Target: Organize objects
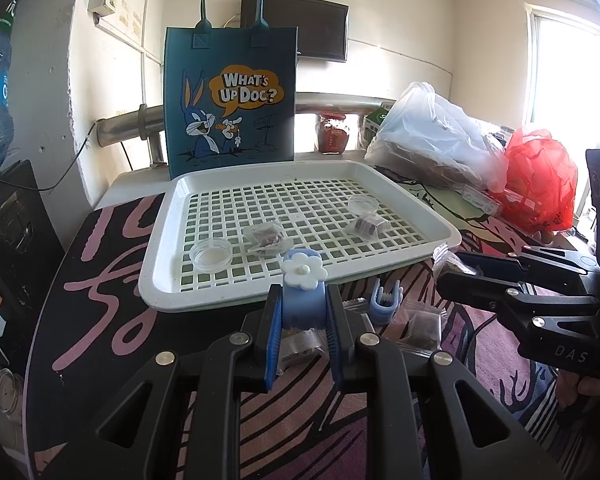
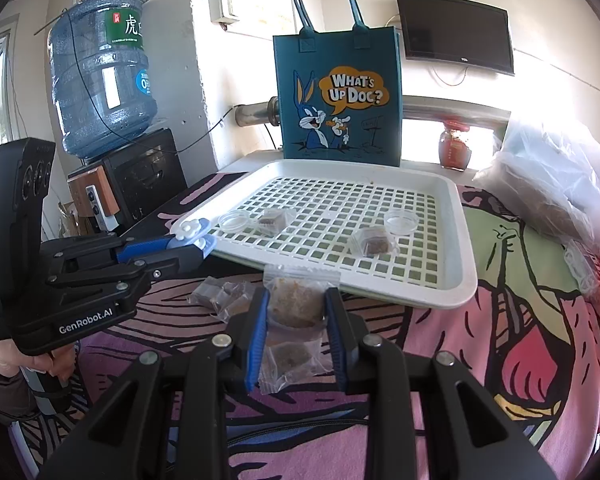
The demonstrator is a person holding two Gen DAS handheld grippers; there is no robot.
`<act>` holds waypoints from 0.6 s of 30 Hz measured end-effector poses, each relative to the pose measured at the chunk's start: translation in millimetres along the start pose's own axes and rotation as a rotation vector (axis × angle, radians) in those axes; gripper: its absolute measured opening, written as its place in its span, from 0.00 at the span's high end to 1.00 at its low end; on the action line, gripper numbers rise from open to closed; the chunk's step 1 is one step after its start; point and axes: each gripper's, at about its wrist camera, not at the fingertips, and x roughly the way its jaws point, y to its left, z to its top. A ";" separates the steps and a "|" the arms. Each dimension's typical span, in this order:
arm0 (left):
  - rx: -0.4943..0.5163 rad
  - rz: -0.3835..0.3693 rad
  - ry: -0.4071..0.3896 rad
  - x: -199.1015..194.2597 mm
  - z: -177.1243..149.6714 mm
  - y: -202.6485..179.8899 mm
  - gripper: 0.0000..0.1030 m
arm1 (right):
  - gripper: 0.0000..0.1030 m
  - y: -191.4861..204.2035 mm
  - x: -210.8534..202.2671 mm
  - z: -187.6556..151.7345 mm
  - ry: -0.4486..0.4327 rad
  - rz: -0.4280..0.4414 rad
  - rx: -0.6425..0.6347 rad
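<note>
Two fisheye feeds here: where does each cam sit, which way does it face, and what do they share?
Left wrist: on the left gripper, looking along its fingers over the white tray to the blue tote bag; its jaws grip a blue flower clip; the right gripper enters from the right.
Right wrist: on the right gripper, same heading from further right; its jaws hold a clear sachet; the left gripper and a hand show at left.
Shared: tray, tote bag, wall screen, red jar, each other's gripper.
</note>
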 end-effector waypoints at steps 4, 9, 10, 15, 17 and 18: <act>0.001 0.000 0.000 -0.1 0.0 0.1 0.82 | 0.73 -0.4 -0.1 0.0 0.000 0.000 0.000; 0.000 0.000 0.000 -0.1 0.1 0.0 0.82 | 0.73 -1.2 -1.0 -0.4 -0.004 -0.001 0.002; 0.000 0.000 0.000 -0.1 0.1 0.0 0.82 | 0.73 -1.2 -1.0 -0.4 -0.004 -0.002 0.003; 0.001 -0.001 0.000 -0.1 0.1 0.3 0.82 | 0.73 -1.6 -1.5 -0.7 -0.006 -0.001 0.004; 0.002 -0.001 0.000 -0.1 0.1 0.2 0.82 | 0.73 -1.8 -1.6 -0.7 -0.007 -0.001 0.004; 0.001 -0.001 0.000 -0.2 0.1 0.2 0.82 | 0.73 -1.8 -1.5 -0.7 -0.007 -0.001 0.004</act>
